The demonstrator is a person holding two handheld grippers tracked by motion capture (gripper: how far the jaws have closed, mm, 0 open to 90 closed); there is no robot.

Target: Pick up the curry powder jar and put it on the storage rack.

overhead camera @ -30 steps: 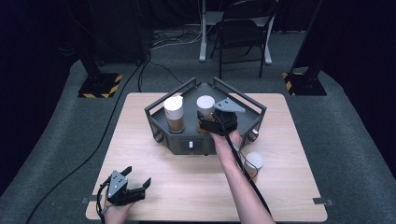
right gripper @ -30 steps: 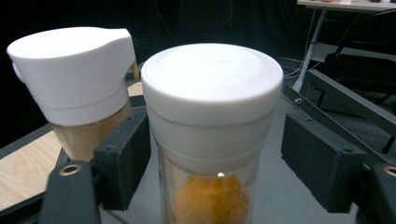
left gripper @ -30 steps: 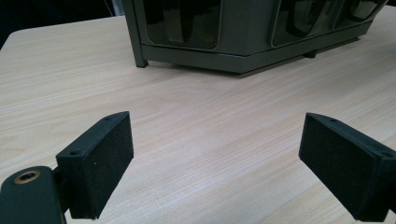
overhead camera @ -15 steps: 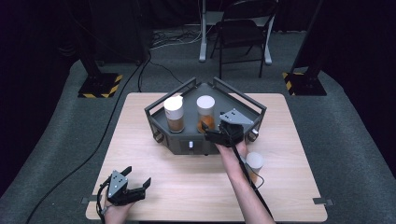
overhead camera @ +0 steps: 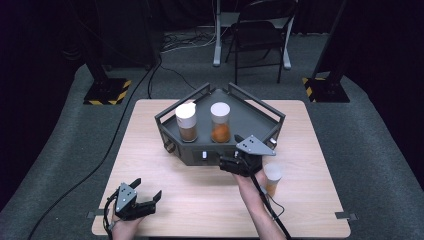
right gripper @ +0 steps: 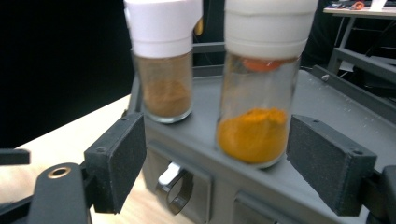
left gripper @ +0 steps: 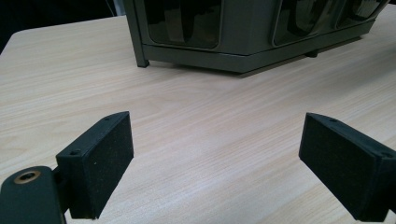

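A dark grey tray [overhead camera: 200, 150] stands mid-table with two white-lidded jars upright in it: one of brown powder [overhead camera: 186, 122] and one of orange powder [overhead camera: 220, 122]. My right gripper [overhead camera: 231, 160] hovers at the tray's front edge. Its jaws have just been opening and grip nothing. In the right gripper view [right gripper: 217, 140] the orange jar [right gripper: 254, 93] stands ahead of the pads, apart from them, with the brown jar [right gripper: 163, 70] to its left. A third jar with orange powder [overhead camera: 272, 177] stands on the table beside my right hand. My left gripper [overhead camera: 135, 202] rests open near the front left corner [left gripper: 217, 135].
The tray's raised rails [overhead camera: 260, 107] frame its back and sides, and its front wall [left gripper: 233, 51] faces my left gripper. A metal latch [right gripper: 175, 186] hangs on the tray's front. Bare wooden tabletop [overhead camera: 200, 200] lies between the grippers. A chair [overhead camera: 260, 35] stands beyond the table.
My right gripper has drawn back from beside the orange jar in the tray toward the tray's front edge and sunk a little. The left gripper has kept still.
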